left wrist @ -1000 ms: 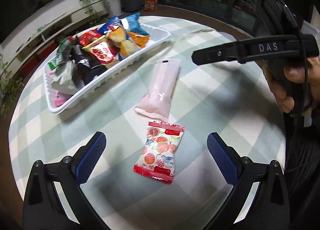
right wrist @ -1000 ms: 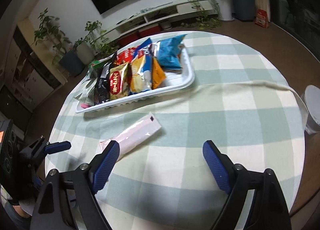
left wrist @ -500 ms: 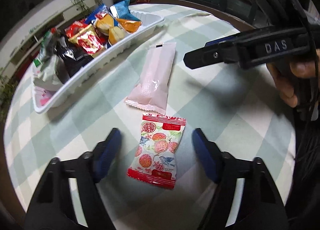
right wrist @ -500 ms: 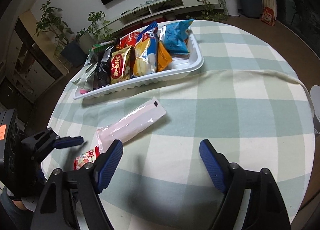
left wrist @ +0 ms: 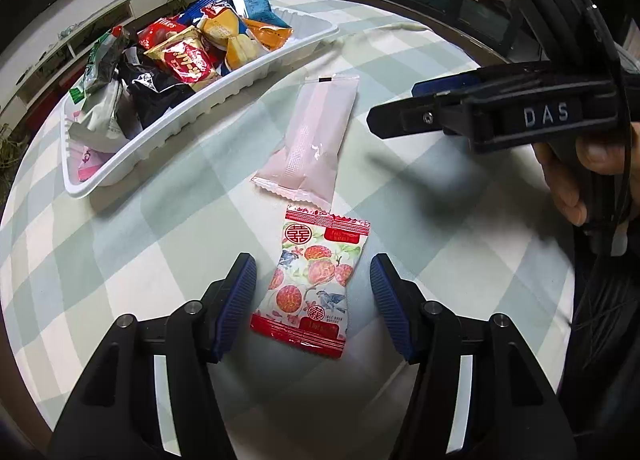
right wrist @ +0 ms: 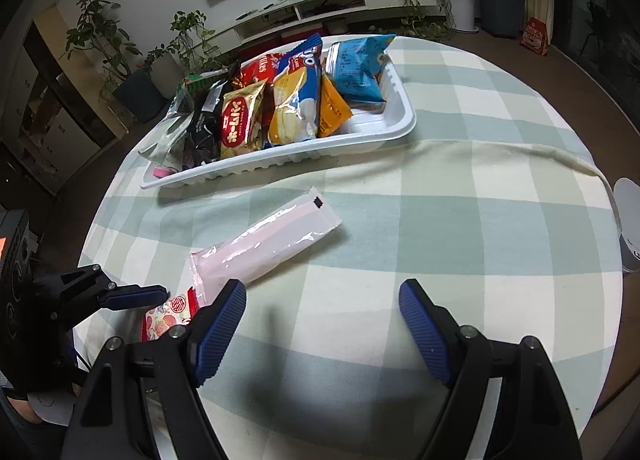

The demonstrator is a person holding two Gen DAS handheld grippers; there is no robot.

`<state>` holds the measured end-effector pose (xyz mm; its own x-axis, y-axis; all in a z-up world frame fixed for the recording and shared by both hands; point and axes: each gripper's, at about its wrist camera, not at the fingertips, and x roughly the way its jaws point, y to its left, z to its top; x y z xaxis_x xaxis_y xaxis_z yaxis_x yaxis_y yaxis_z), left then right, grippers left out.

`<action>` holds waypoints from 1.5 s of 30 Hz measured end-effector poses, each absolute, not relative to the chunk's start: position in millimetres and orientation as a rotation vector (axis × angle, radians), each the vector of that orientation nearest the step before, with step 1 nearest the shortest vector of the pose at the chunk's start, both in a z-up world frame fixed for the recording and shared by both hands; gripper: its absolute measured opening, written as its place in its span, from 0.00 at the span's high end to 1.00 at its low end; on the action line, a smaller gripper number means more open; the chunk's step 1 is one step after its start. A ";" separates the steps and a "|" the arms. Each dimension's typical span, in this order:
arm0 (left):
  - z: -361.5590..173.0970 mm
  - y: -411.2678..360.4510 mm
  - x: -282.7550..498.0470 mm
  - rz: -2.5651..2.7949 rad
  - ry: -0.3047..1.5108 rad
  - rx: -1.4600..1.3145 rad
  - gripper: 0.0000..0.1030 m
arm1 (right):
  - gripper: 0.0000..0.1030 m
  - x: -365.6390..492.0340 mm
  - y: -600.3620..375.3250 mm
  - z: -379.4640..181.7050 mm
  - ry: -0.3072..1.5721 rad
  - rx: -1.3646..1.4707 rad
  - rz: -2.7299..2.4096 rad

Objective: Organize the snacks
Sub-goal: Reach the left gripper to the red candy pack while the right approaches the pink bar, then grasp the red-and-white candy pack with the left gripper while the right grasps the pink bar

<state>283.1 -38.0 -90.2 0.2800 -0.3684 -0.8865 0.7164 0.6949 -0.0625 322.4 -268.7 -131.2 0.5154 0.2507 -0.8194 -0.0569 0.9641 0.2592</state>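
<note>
Red and white, the small sweet packet [left wrist: 314, 282] lay flat on the checked tablecloth [left wrist: 140, 244], between the pads of my left gripper [left wrist: 313, 302]. The jaws were closing on it, but the pads did not touch it yet. My right gripper [right wrist: 322, 330] stood wide open with only cloth under it. The long pink packet [left wrist: 312, 144] lay just beyond the small one, its crimped end almost touching, and the white tray [left wrist: 192, 116], already full of snacks, stood further back on the left.

I judged several risks. The packet was thin and flat, so my pads could slide over it or pinch the soft cloth together with it, and then the cloth would rise when lifting. The foil was also slippery, so a grip on the edge only could let it fall. If I pushed forward, I could move the pink packet too.
</note>
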 end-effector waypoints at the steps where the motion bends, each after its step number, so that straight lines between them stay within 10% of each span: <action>1: -88.8 -37.8 284.4 -0.750 1.059 0.369 0.60 | 0.21 322.3 -267.6 -131.3 1.017 0.206 0.184; 24: -75.2 39.9 262.9 -0.536 0.985 0.038 0.68 | 0.21 372.6 -209.3 -135.5 1.115 0.204 0.025; 34: -78.7 47.1 263.3 -0.528 0.993 -0.008 0.68 | 0.43 360.6 -173.8 -136.6 1.061 -0.041 0.145; 45: -78.4 46.8 263.9 -0.527 0.994 -0.016 0.68 | 0.45 350.7 -168.4 -135.6 1.080 -0.090 0.110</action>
<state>263.9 46.8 -78.4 0.4315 -0.4298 -0.7932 0.4157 0.8750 -0.2481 350.7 -168.4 -135.6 0.4665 0.0459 -0.8833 -0.1336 0.9908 -0.0191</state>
